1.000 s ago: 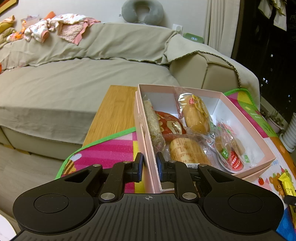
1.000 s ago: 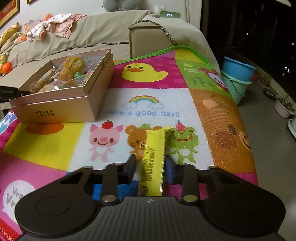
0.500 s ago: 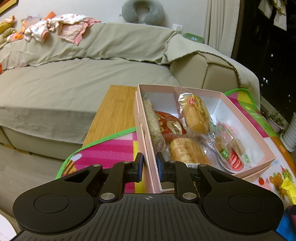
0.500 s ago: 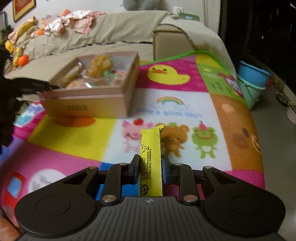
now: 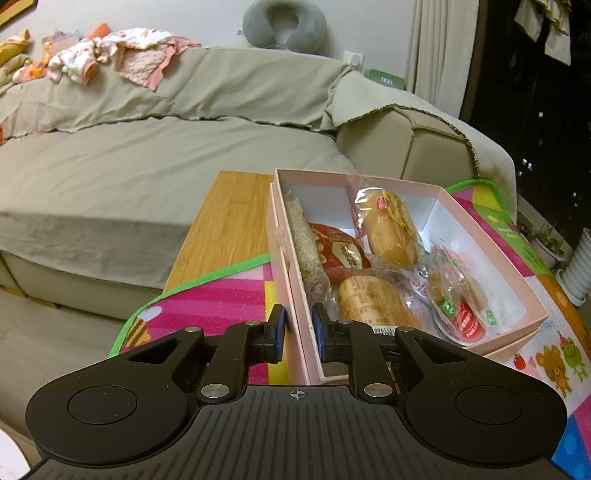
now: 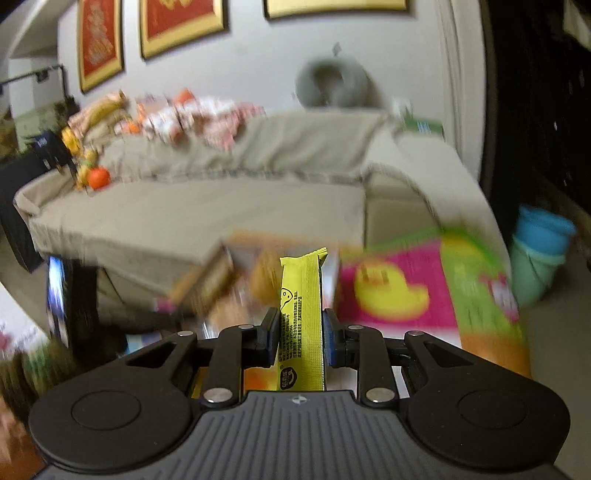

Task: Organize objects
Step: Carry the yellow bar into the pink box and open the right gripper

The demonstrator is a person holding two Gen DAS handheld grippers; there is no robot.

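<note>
A pink box (image 5: pixel 491 236) sits on the colourful play mat (image 5: pixel 207 306) and holds several wrapped snacks, among them a bun (image 5: pixel 389 230) and a red packet (image 5: pixel 338 249). My left gripper (image 5: pixel 298 334) is shut on the box's near left wall. My right gripper (image 6: pixel 300 334) is shut on a yellow snack stick (image 6: pixel 301 314), held upright in the air. In the blurred right wrist view the box (image 6: pixel 225 273) lies ahead and below, partly hidden behind the stick.
A wooden table top (image 5: pixel 229 221) shows beyond the mat. A beige sofa (image 5: pixel 147 166) with clothes (image 5: pixel 122 62) and a grey neck pillow (image 5: pixel 284 24) stands behind. Blue and green buckets (image 6: pixel 539 251) stand on the floor at the right.
My right gripper lifted the yellow stick off the mat and swung up and toward the box; its view is now blurred. My left gripper and the box have not moved.
</note>
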